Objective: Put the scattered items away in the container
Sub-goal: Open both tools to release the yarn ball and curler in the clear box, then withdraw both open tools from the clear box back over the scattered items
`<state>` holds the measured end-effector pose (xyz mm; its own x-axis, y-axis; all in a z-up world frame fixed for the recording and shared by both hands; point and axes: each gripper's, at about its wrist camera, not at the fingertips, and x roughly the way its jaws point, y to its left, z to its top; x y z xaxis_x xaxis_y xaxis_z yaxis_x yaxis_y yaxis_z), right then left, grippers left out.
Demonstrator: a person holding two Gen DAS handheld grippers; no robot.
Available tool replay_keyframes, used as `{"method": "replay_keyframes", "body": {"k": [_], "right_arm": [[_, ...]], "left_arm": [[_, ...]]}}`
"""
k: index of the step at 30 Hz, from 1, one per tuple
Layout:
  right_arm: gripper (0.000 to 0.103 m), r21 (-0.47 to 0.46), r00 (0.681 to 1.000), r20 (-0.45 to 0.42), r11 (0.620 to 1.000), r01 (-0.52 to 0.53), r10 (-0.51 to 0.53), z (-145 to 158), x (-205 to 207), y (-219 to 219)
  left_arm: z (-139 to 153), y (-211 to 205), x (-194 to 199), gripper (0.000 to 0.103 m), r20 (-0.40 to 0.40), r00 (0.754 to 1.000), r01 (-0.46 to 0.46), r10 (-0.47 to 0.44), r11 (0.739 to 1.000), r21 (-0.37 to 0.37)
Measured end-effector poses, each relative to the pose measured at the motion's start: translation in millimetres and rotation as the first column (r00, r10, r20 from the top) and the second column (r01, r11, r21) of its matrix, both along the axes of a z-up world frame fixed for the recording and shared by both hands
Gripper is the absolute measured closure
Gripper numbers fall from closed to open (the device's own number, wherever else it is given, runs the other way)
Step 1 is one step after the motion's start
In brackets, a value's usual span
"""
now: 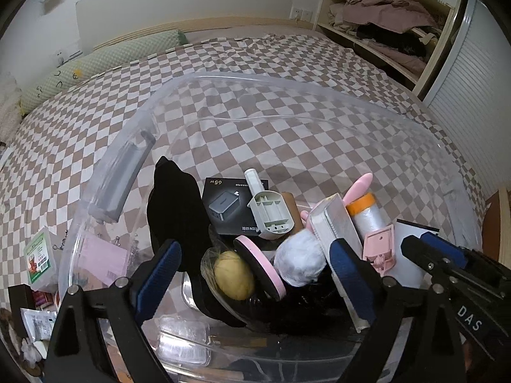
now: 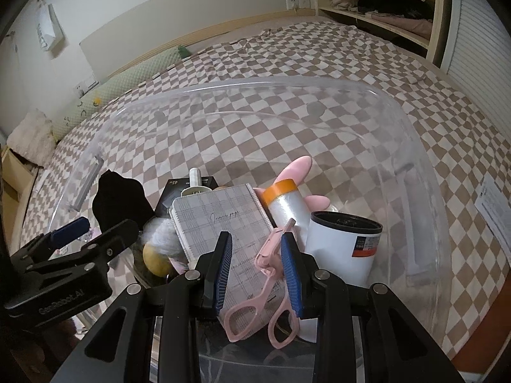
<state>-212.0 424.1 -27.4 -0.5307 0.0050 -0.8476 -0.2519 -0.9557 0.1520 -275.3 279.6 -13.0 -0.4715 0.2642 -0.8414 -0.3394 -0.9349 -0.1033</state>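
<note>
The clear plastic container (image 1: 255, 79) sits on the checked bed and holds several items. My left gripper (image 1: 255, 255) hangs wide open over a yellow ball (image 1: 233, 274), a pink disc (image 1: 258, 265) and a white fluffy thing (image 1: 297, 261), gripping none of them. A plaid notebook (image 2: 217, 223) leans upright beside its right pad. My right gripper (image 2: 257, 237) is shut on a pink eyelash curler (image 2: 268, 255), whose handles point back at the camera. Nearby stand a white jar (image 2: 341, 242), an orange-capped film roll (image 2: 284, 204), a black charger box (image 1: 230, 204) and a black cloth (image 1: 175, 198).
Outside the container's left wall lie a green-and-white packet (image 1: 40, 258) and pink paper (image 1: 102, 258). A green bolster (image 1: 95, 67) runs along the bed's far edge. A shelf of clothes (image 1: 383, 19) stands at the right. A white sheet of paper (image 2: 491, 204) lies on the bedspread.
</note>
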Motion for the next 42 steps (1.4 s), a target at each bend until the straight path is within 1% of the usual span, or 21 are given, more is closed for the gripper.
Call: {"method": "replay_keyframes", "body": {"k": [7,8,9,11,16,18,21,22,23,25,27,30,33,37,39,42], "right_arm": [[0.071,0.010,1.000,0.002,1.000,0.000,0.000,2.5,3.6,1.2],[0.071,0.012,1.000,0.002,1.000,0.000,0.000,3.0,4.2,0.8],[0.071,0.019,1.000,0.001,1.000,-0.001,0.001,3.7,5.0,0.3],[0.071,0.025,1.000,0.002,1.000,0.000,0.000,4.4,6.9,-0.2],[0.071,0.026,1.000,-0.004,1.000,0.011,-0.011,7.6,10.1,-1.1],[0.071,0.039,1.000,-0.007,0.999,0.011,-0.011,8.8,11.9,-2.9],[0.071,0.056,1.000,-0.010,0.998,0.013,-0.013,9.6,14.7,-5.1],[0.066,0.064,1.000,-0.012,0.998,0.016,-0.016,9.7,15.4,-5.6],[0.036,0.079,1.000,-0.013,0.997,0.021,-0.020,10.0,15.8,-6.1],[0.000,0.132,0.999,-0.029,0.991,0.028,-0.024,12.7,18.3,-8.8],[0.000,0.206,0.999,-0.045,0.978,0.029,-0.021,17.1,20.9,-13.8],[0.000,0.246,0.999,-0.052,0.969,0.026,-0.014,19.9,22.9,-18.7],[0.000,0.239,0.999,-0.046,0.971,0.028,-0.017,19.2,23.8,-20.1],[0.000,0.227,0.998,-0.059,0.973,0.035,-0.022,21.5,25.6,-22.7],[0.000,0.221,0.996,-0.079,0.974,0.049,-0.032,26.0,27.5,-23.8],[0.000,0.186,0.989,-0.137,0.979,0.082,-0.057,32.8,31.7,-23.4]], "left_arm": [[8.7,-5.9,8.4,0.008,-0.053,0.998,0.013,-0.015,0.999,-0.032],[10.1,-6.6,10.1,0.006,-0.065,0.998,0.014,-0.017,0.999,-0.042],[10.9,-7.3,11.1,0.002,-0.072,0.997,0.013,-0.017,0.999,-0.049],[13.0,-9.4,13.5,0.001,-0.084,0.996,0.015,-0.020,0.998,-0.058],[18.1,-16.0,17.0,0.000,-0.092,0.995,0.023,-0.027,0.999,-0.040],[21.3,-18.7,18.8,0.000,-0.098,0.995,0.033,-0.035,0.999,-0.030],[25.3,-24.0,20.9,0.000,-0.098,0.995,0.022,-0.023,1.000,-0.012],[26.6,-26.2,21.3,0.000,-0.098,0.995,0.017,-0.017,1.000,-0.007],[27.9,-28.5,21.6,0.000,-0.097,0.995,0.012,-0.012,1.000,-0.004],[30.4,-33.3,22.7,0.000,-0.098,0.995,0.005,-0.004,1.000,0.003],[32.8,-38.3,24.1,0.000,-0.099,0.995,0.002,-0.001,1.000,0.009],[35.4,-46.7,26.4,0.000,-0.092,0.996,-0.002,0.004,1.000,0.029],[38.7,-55.8,29.3,0.000,-0.095,0.995,-0.020,0.023,0.999,0.035],[43.1,-68.7,34.6,0.000,-0.112,0.993,-0.034,0.037,0.999,0.023],[45.5,-76.9,36.9,0.000,-0.120,0.992,-0.042,0.044,0.999,0.020],[50.6,-89.0,41.7,0.000,-0.146,0.988,-0.054,0.056,0.998,0.016]]}}
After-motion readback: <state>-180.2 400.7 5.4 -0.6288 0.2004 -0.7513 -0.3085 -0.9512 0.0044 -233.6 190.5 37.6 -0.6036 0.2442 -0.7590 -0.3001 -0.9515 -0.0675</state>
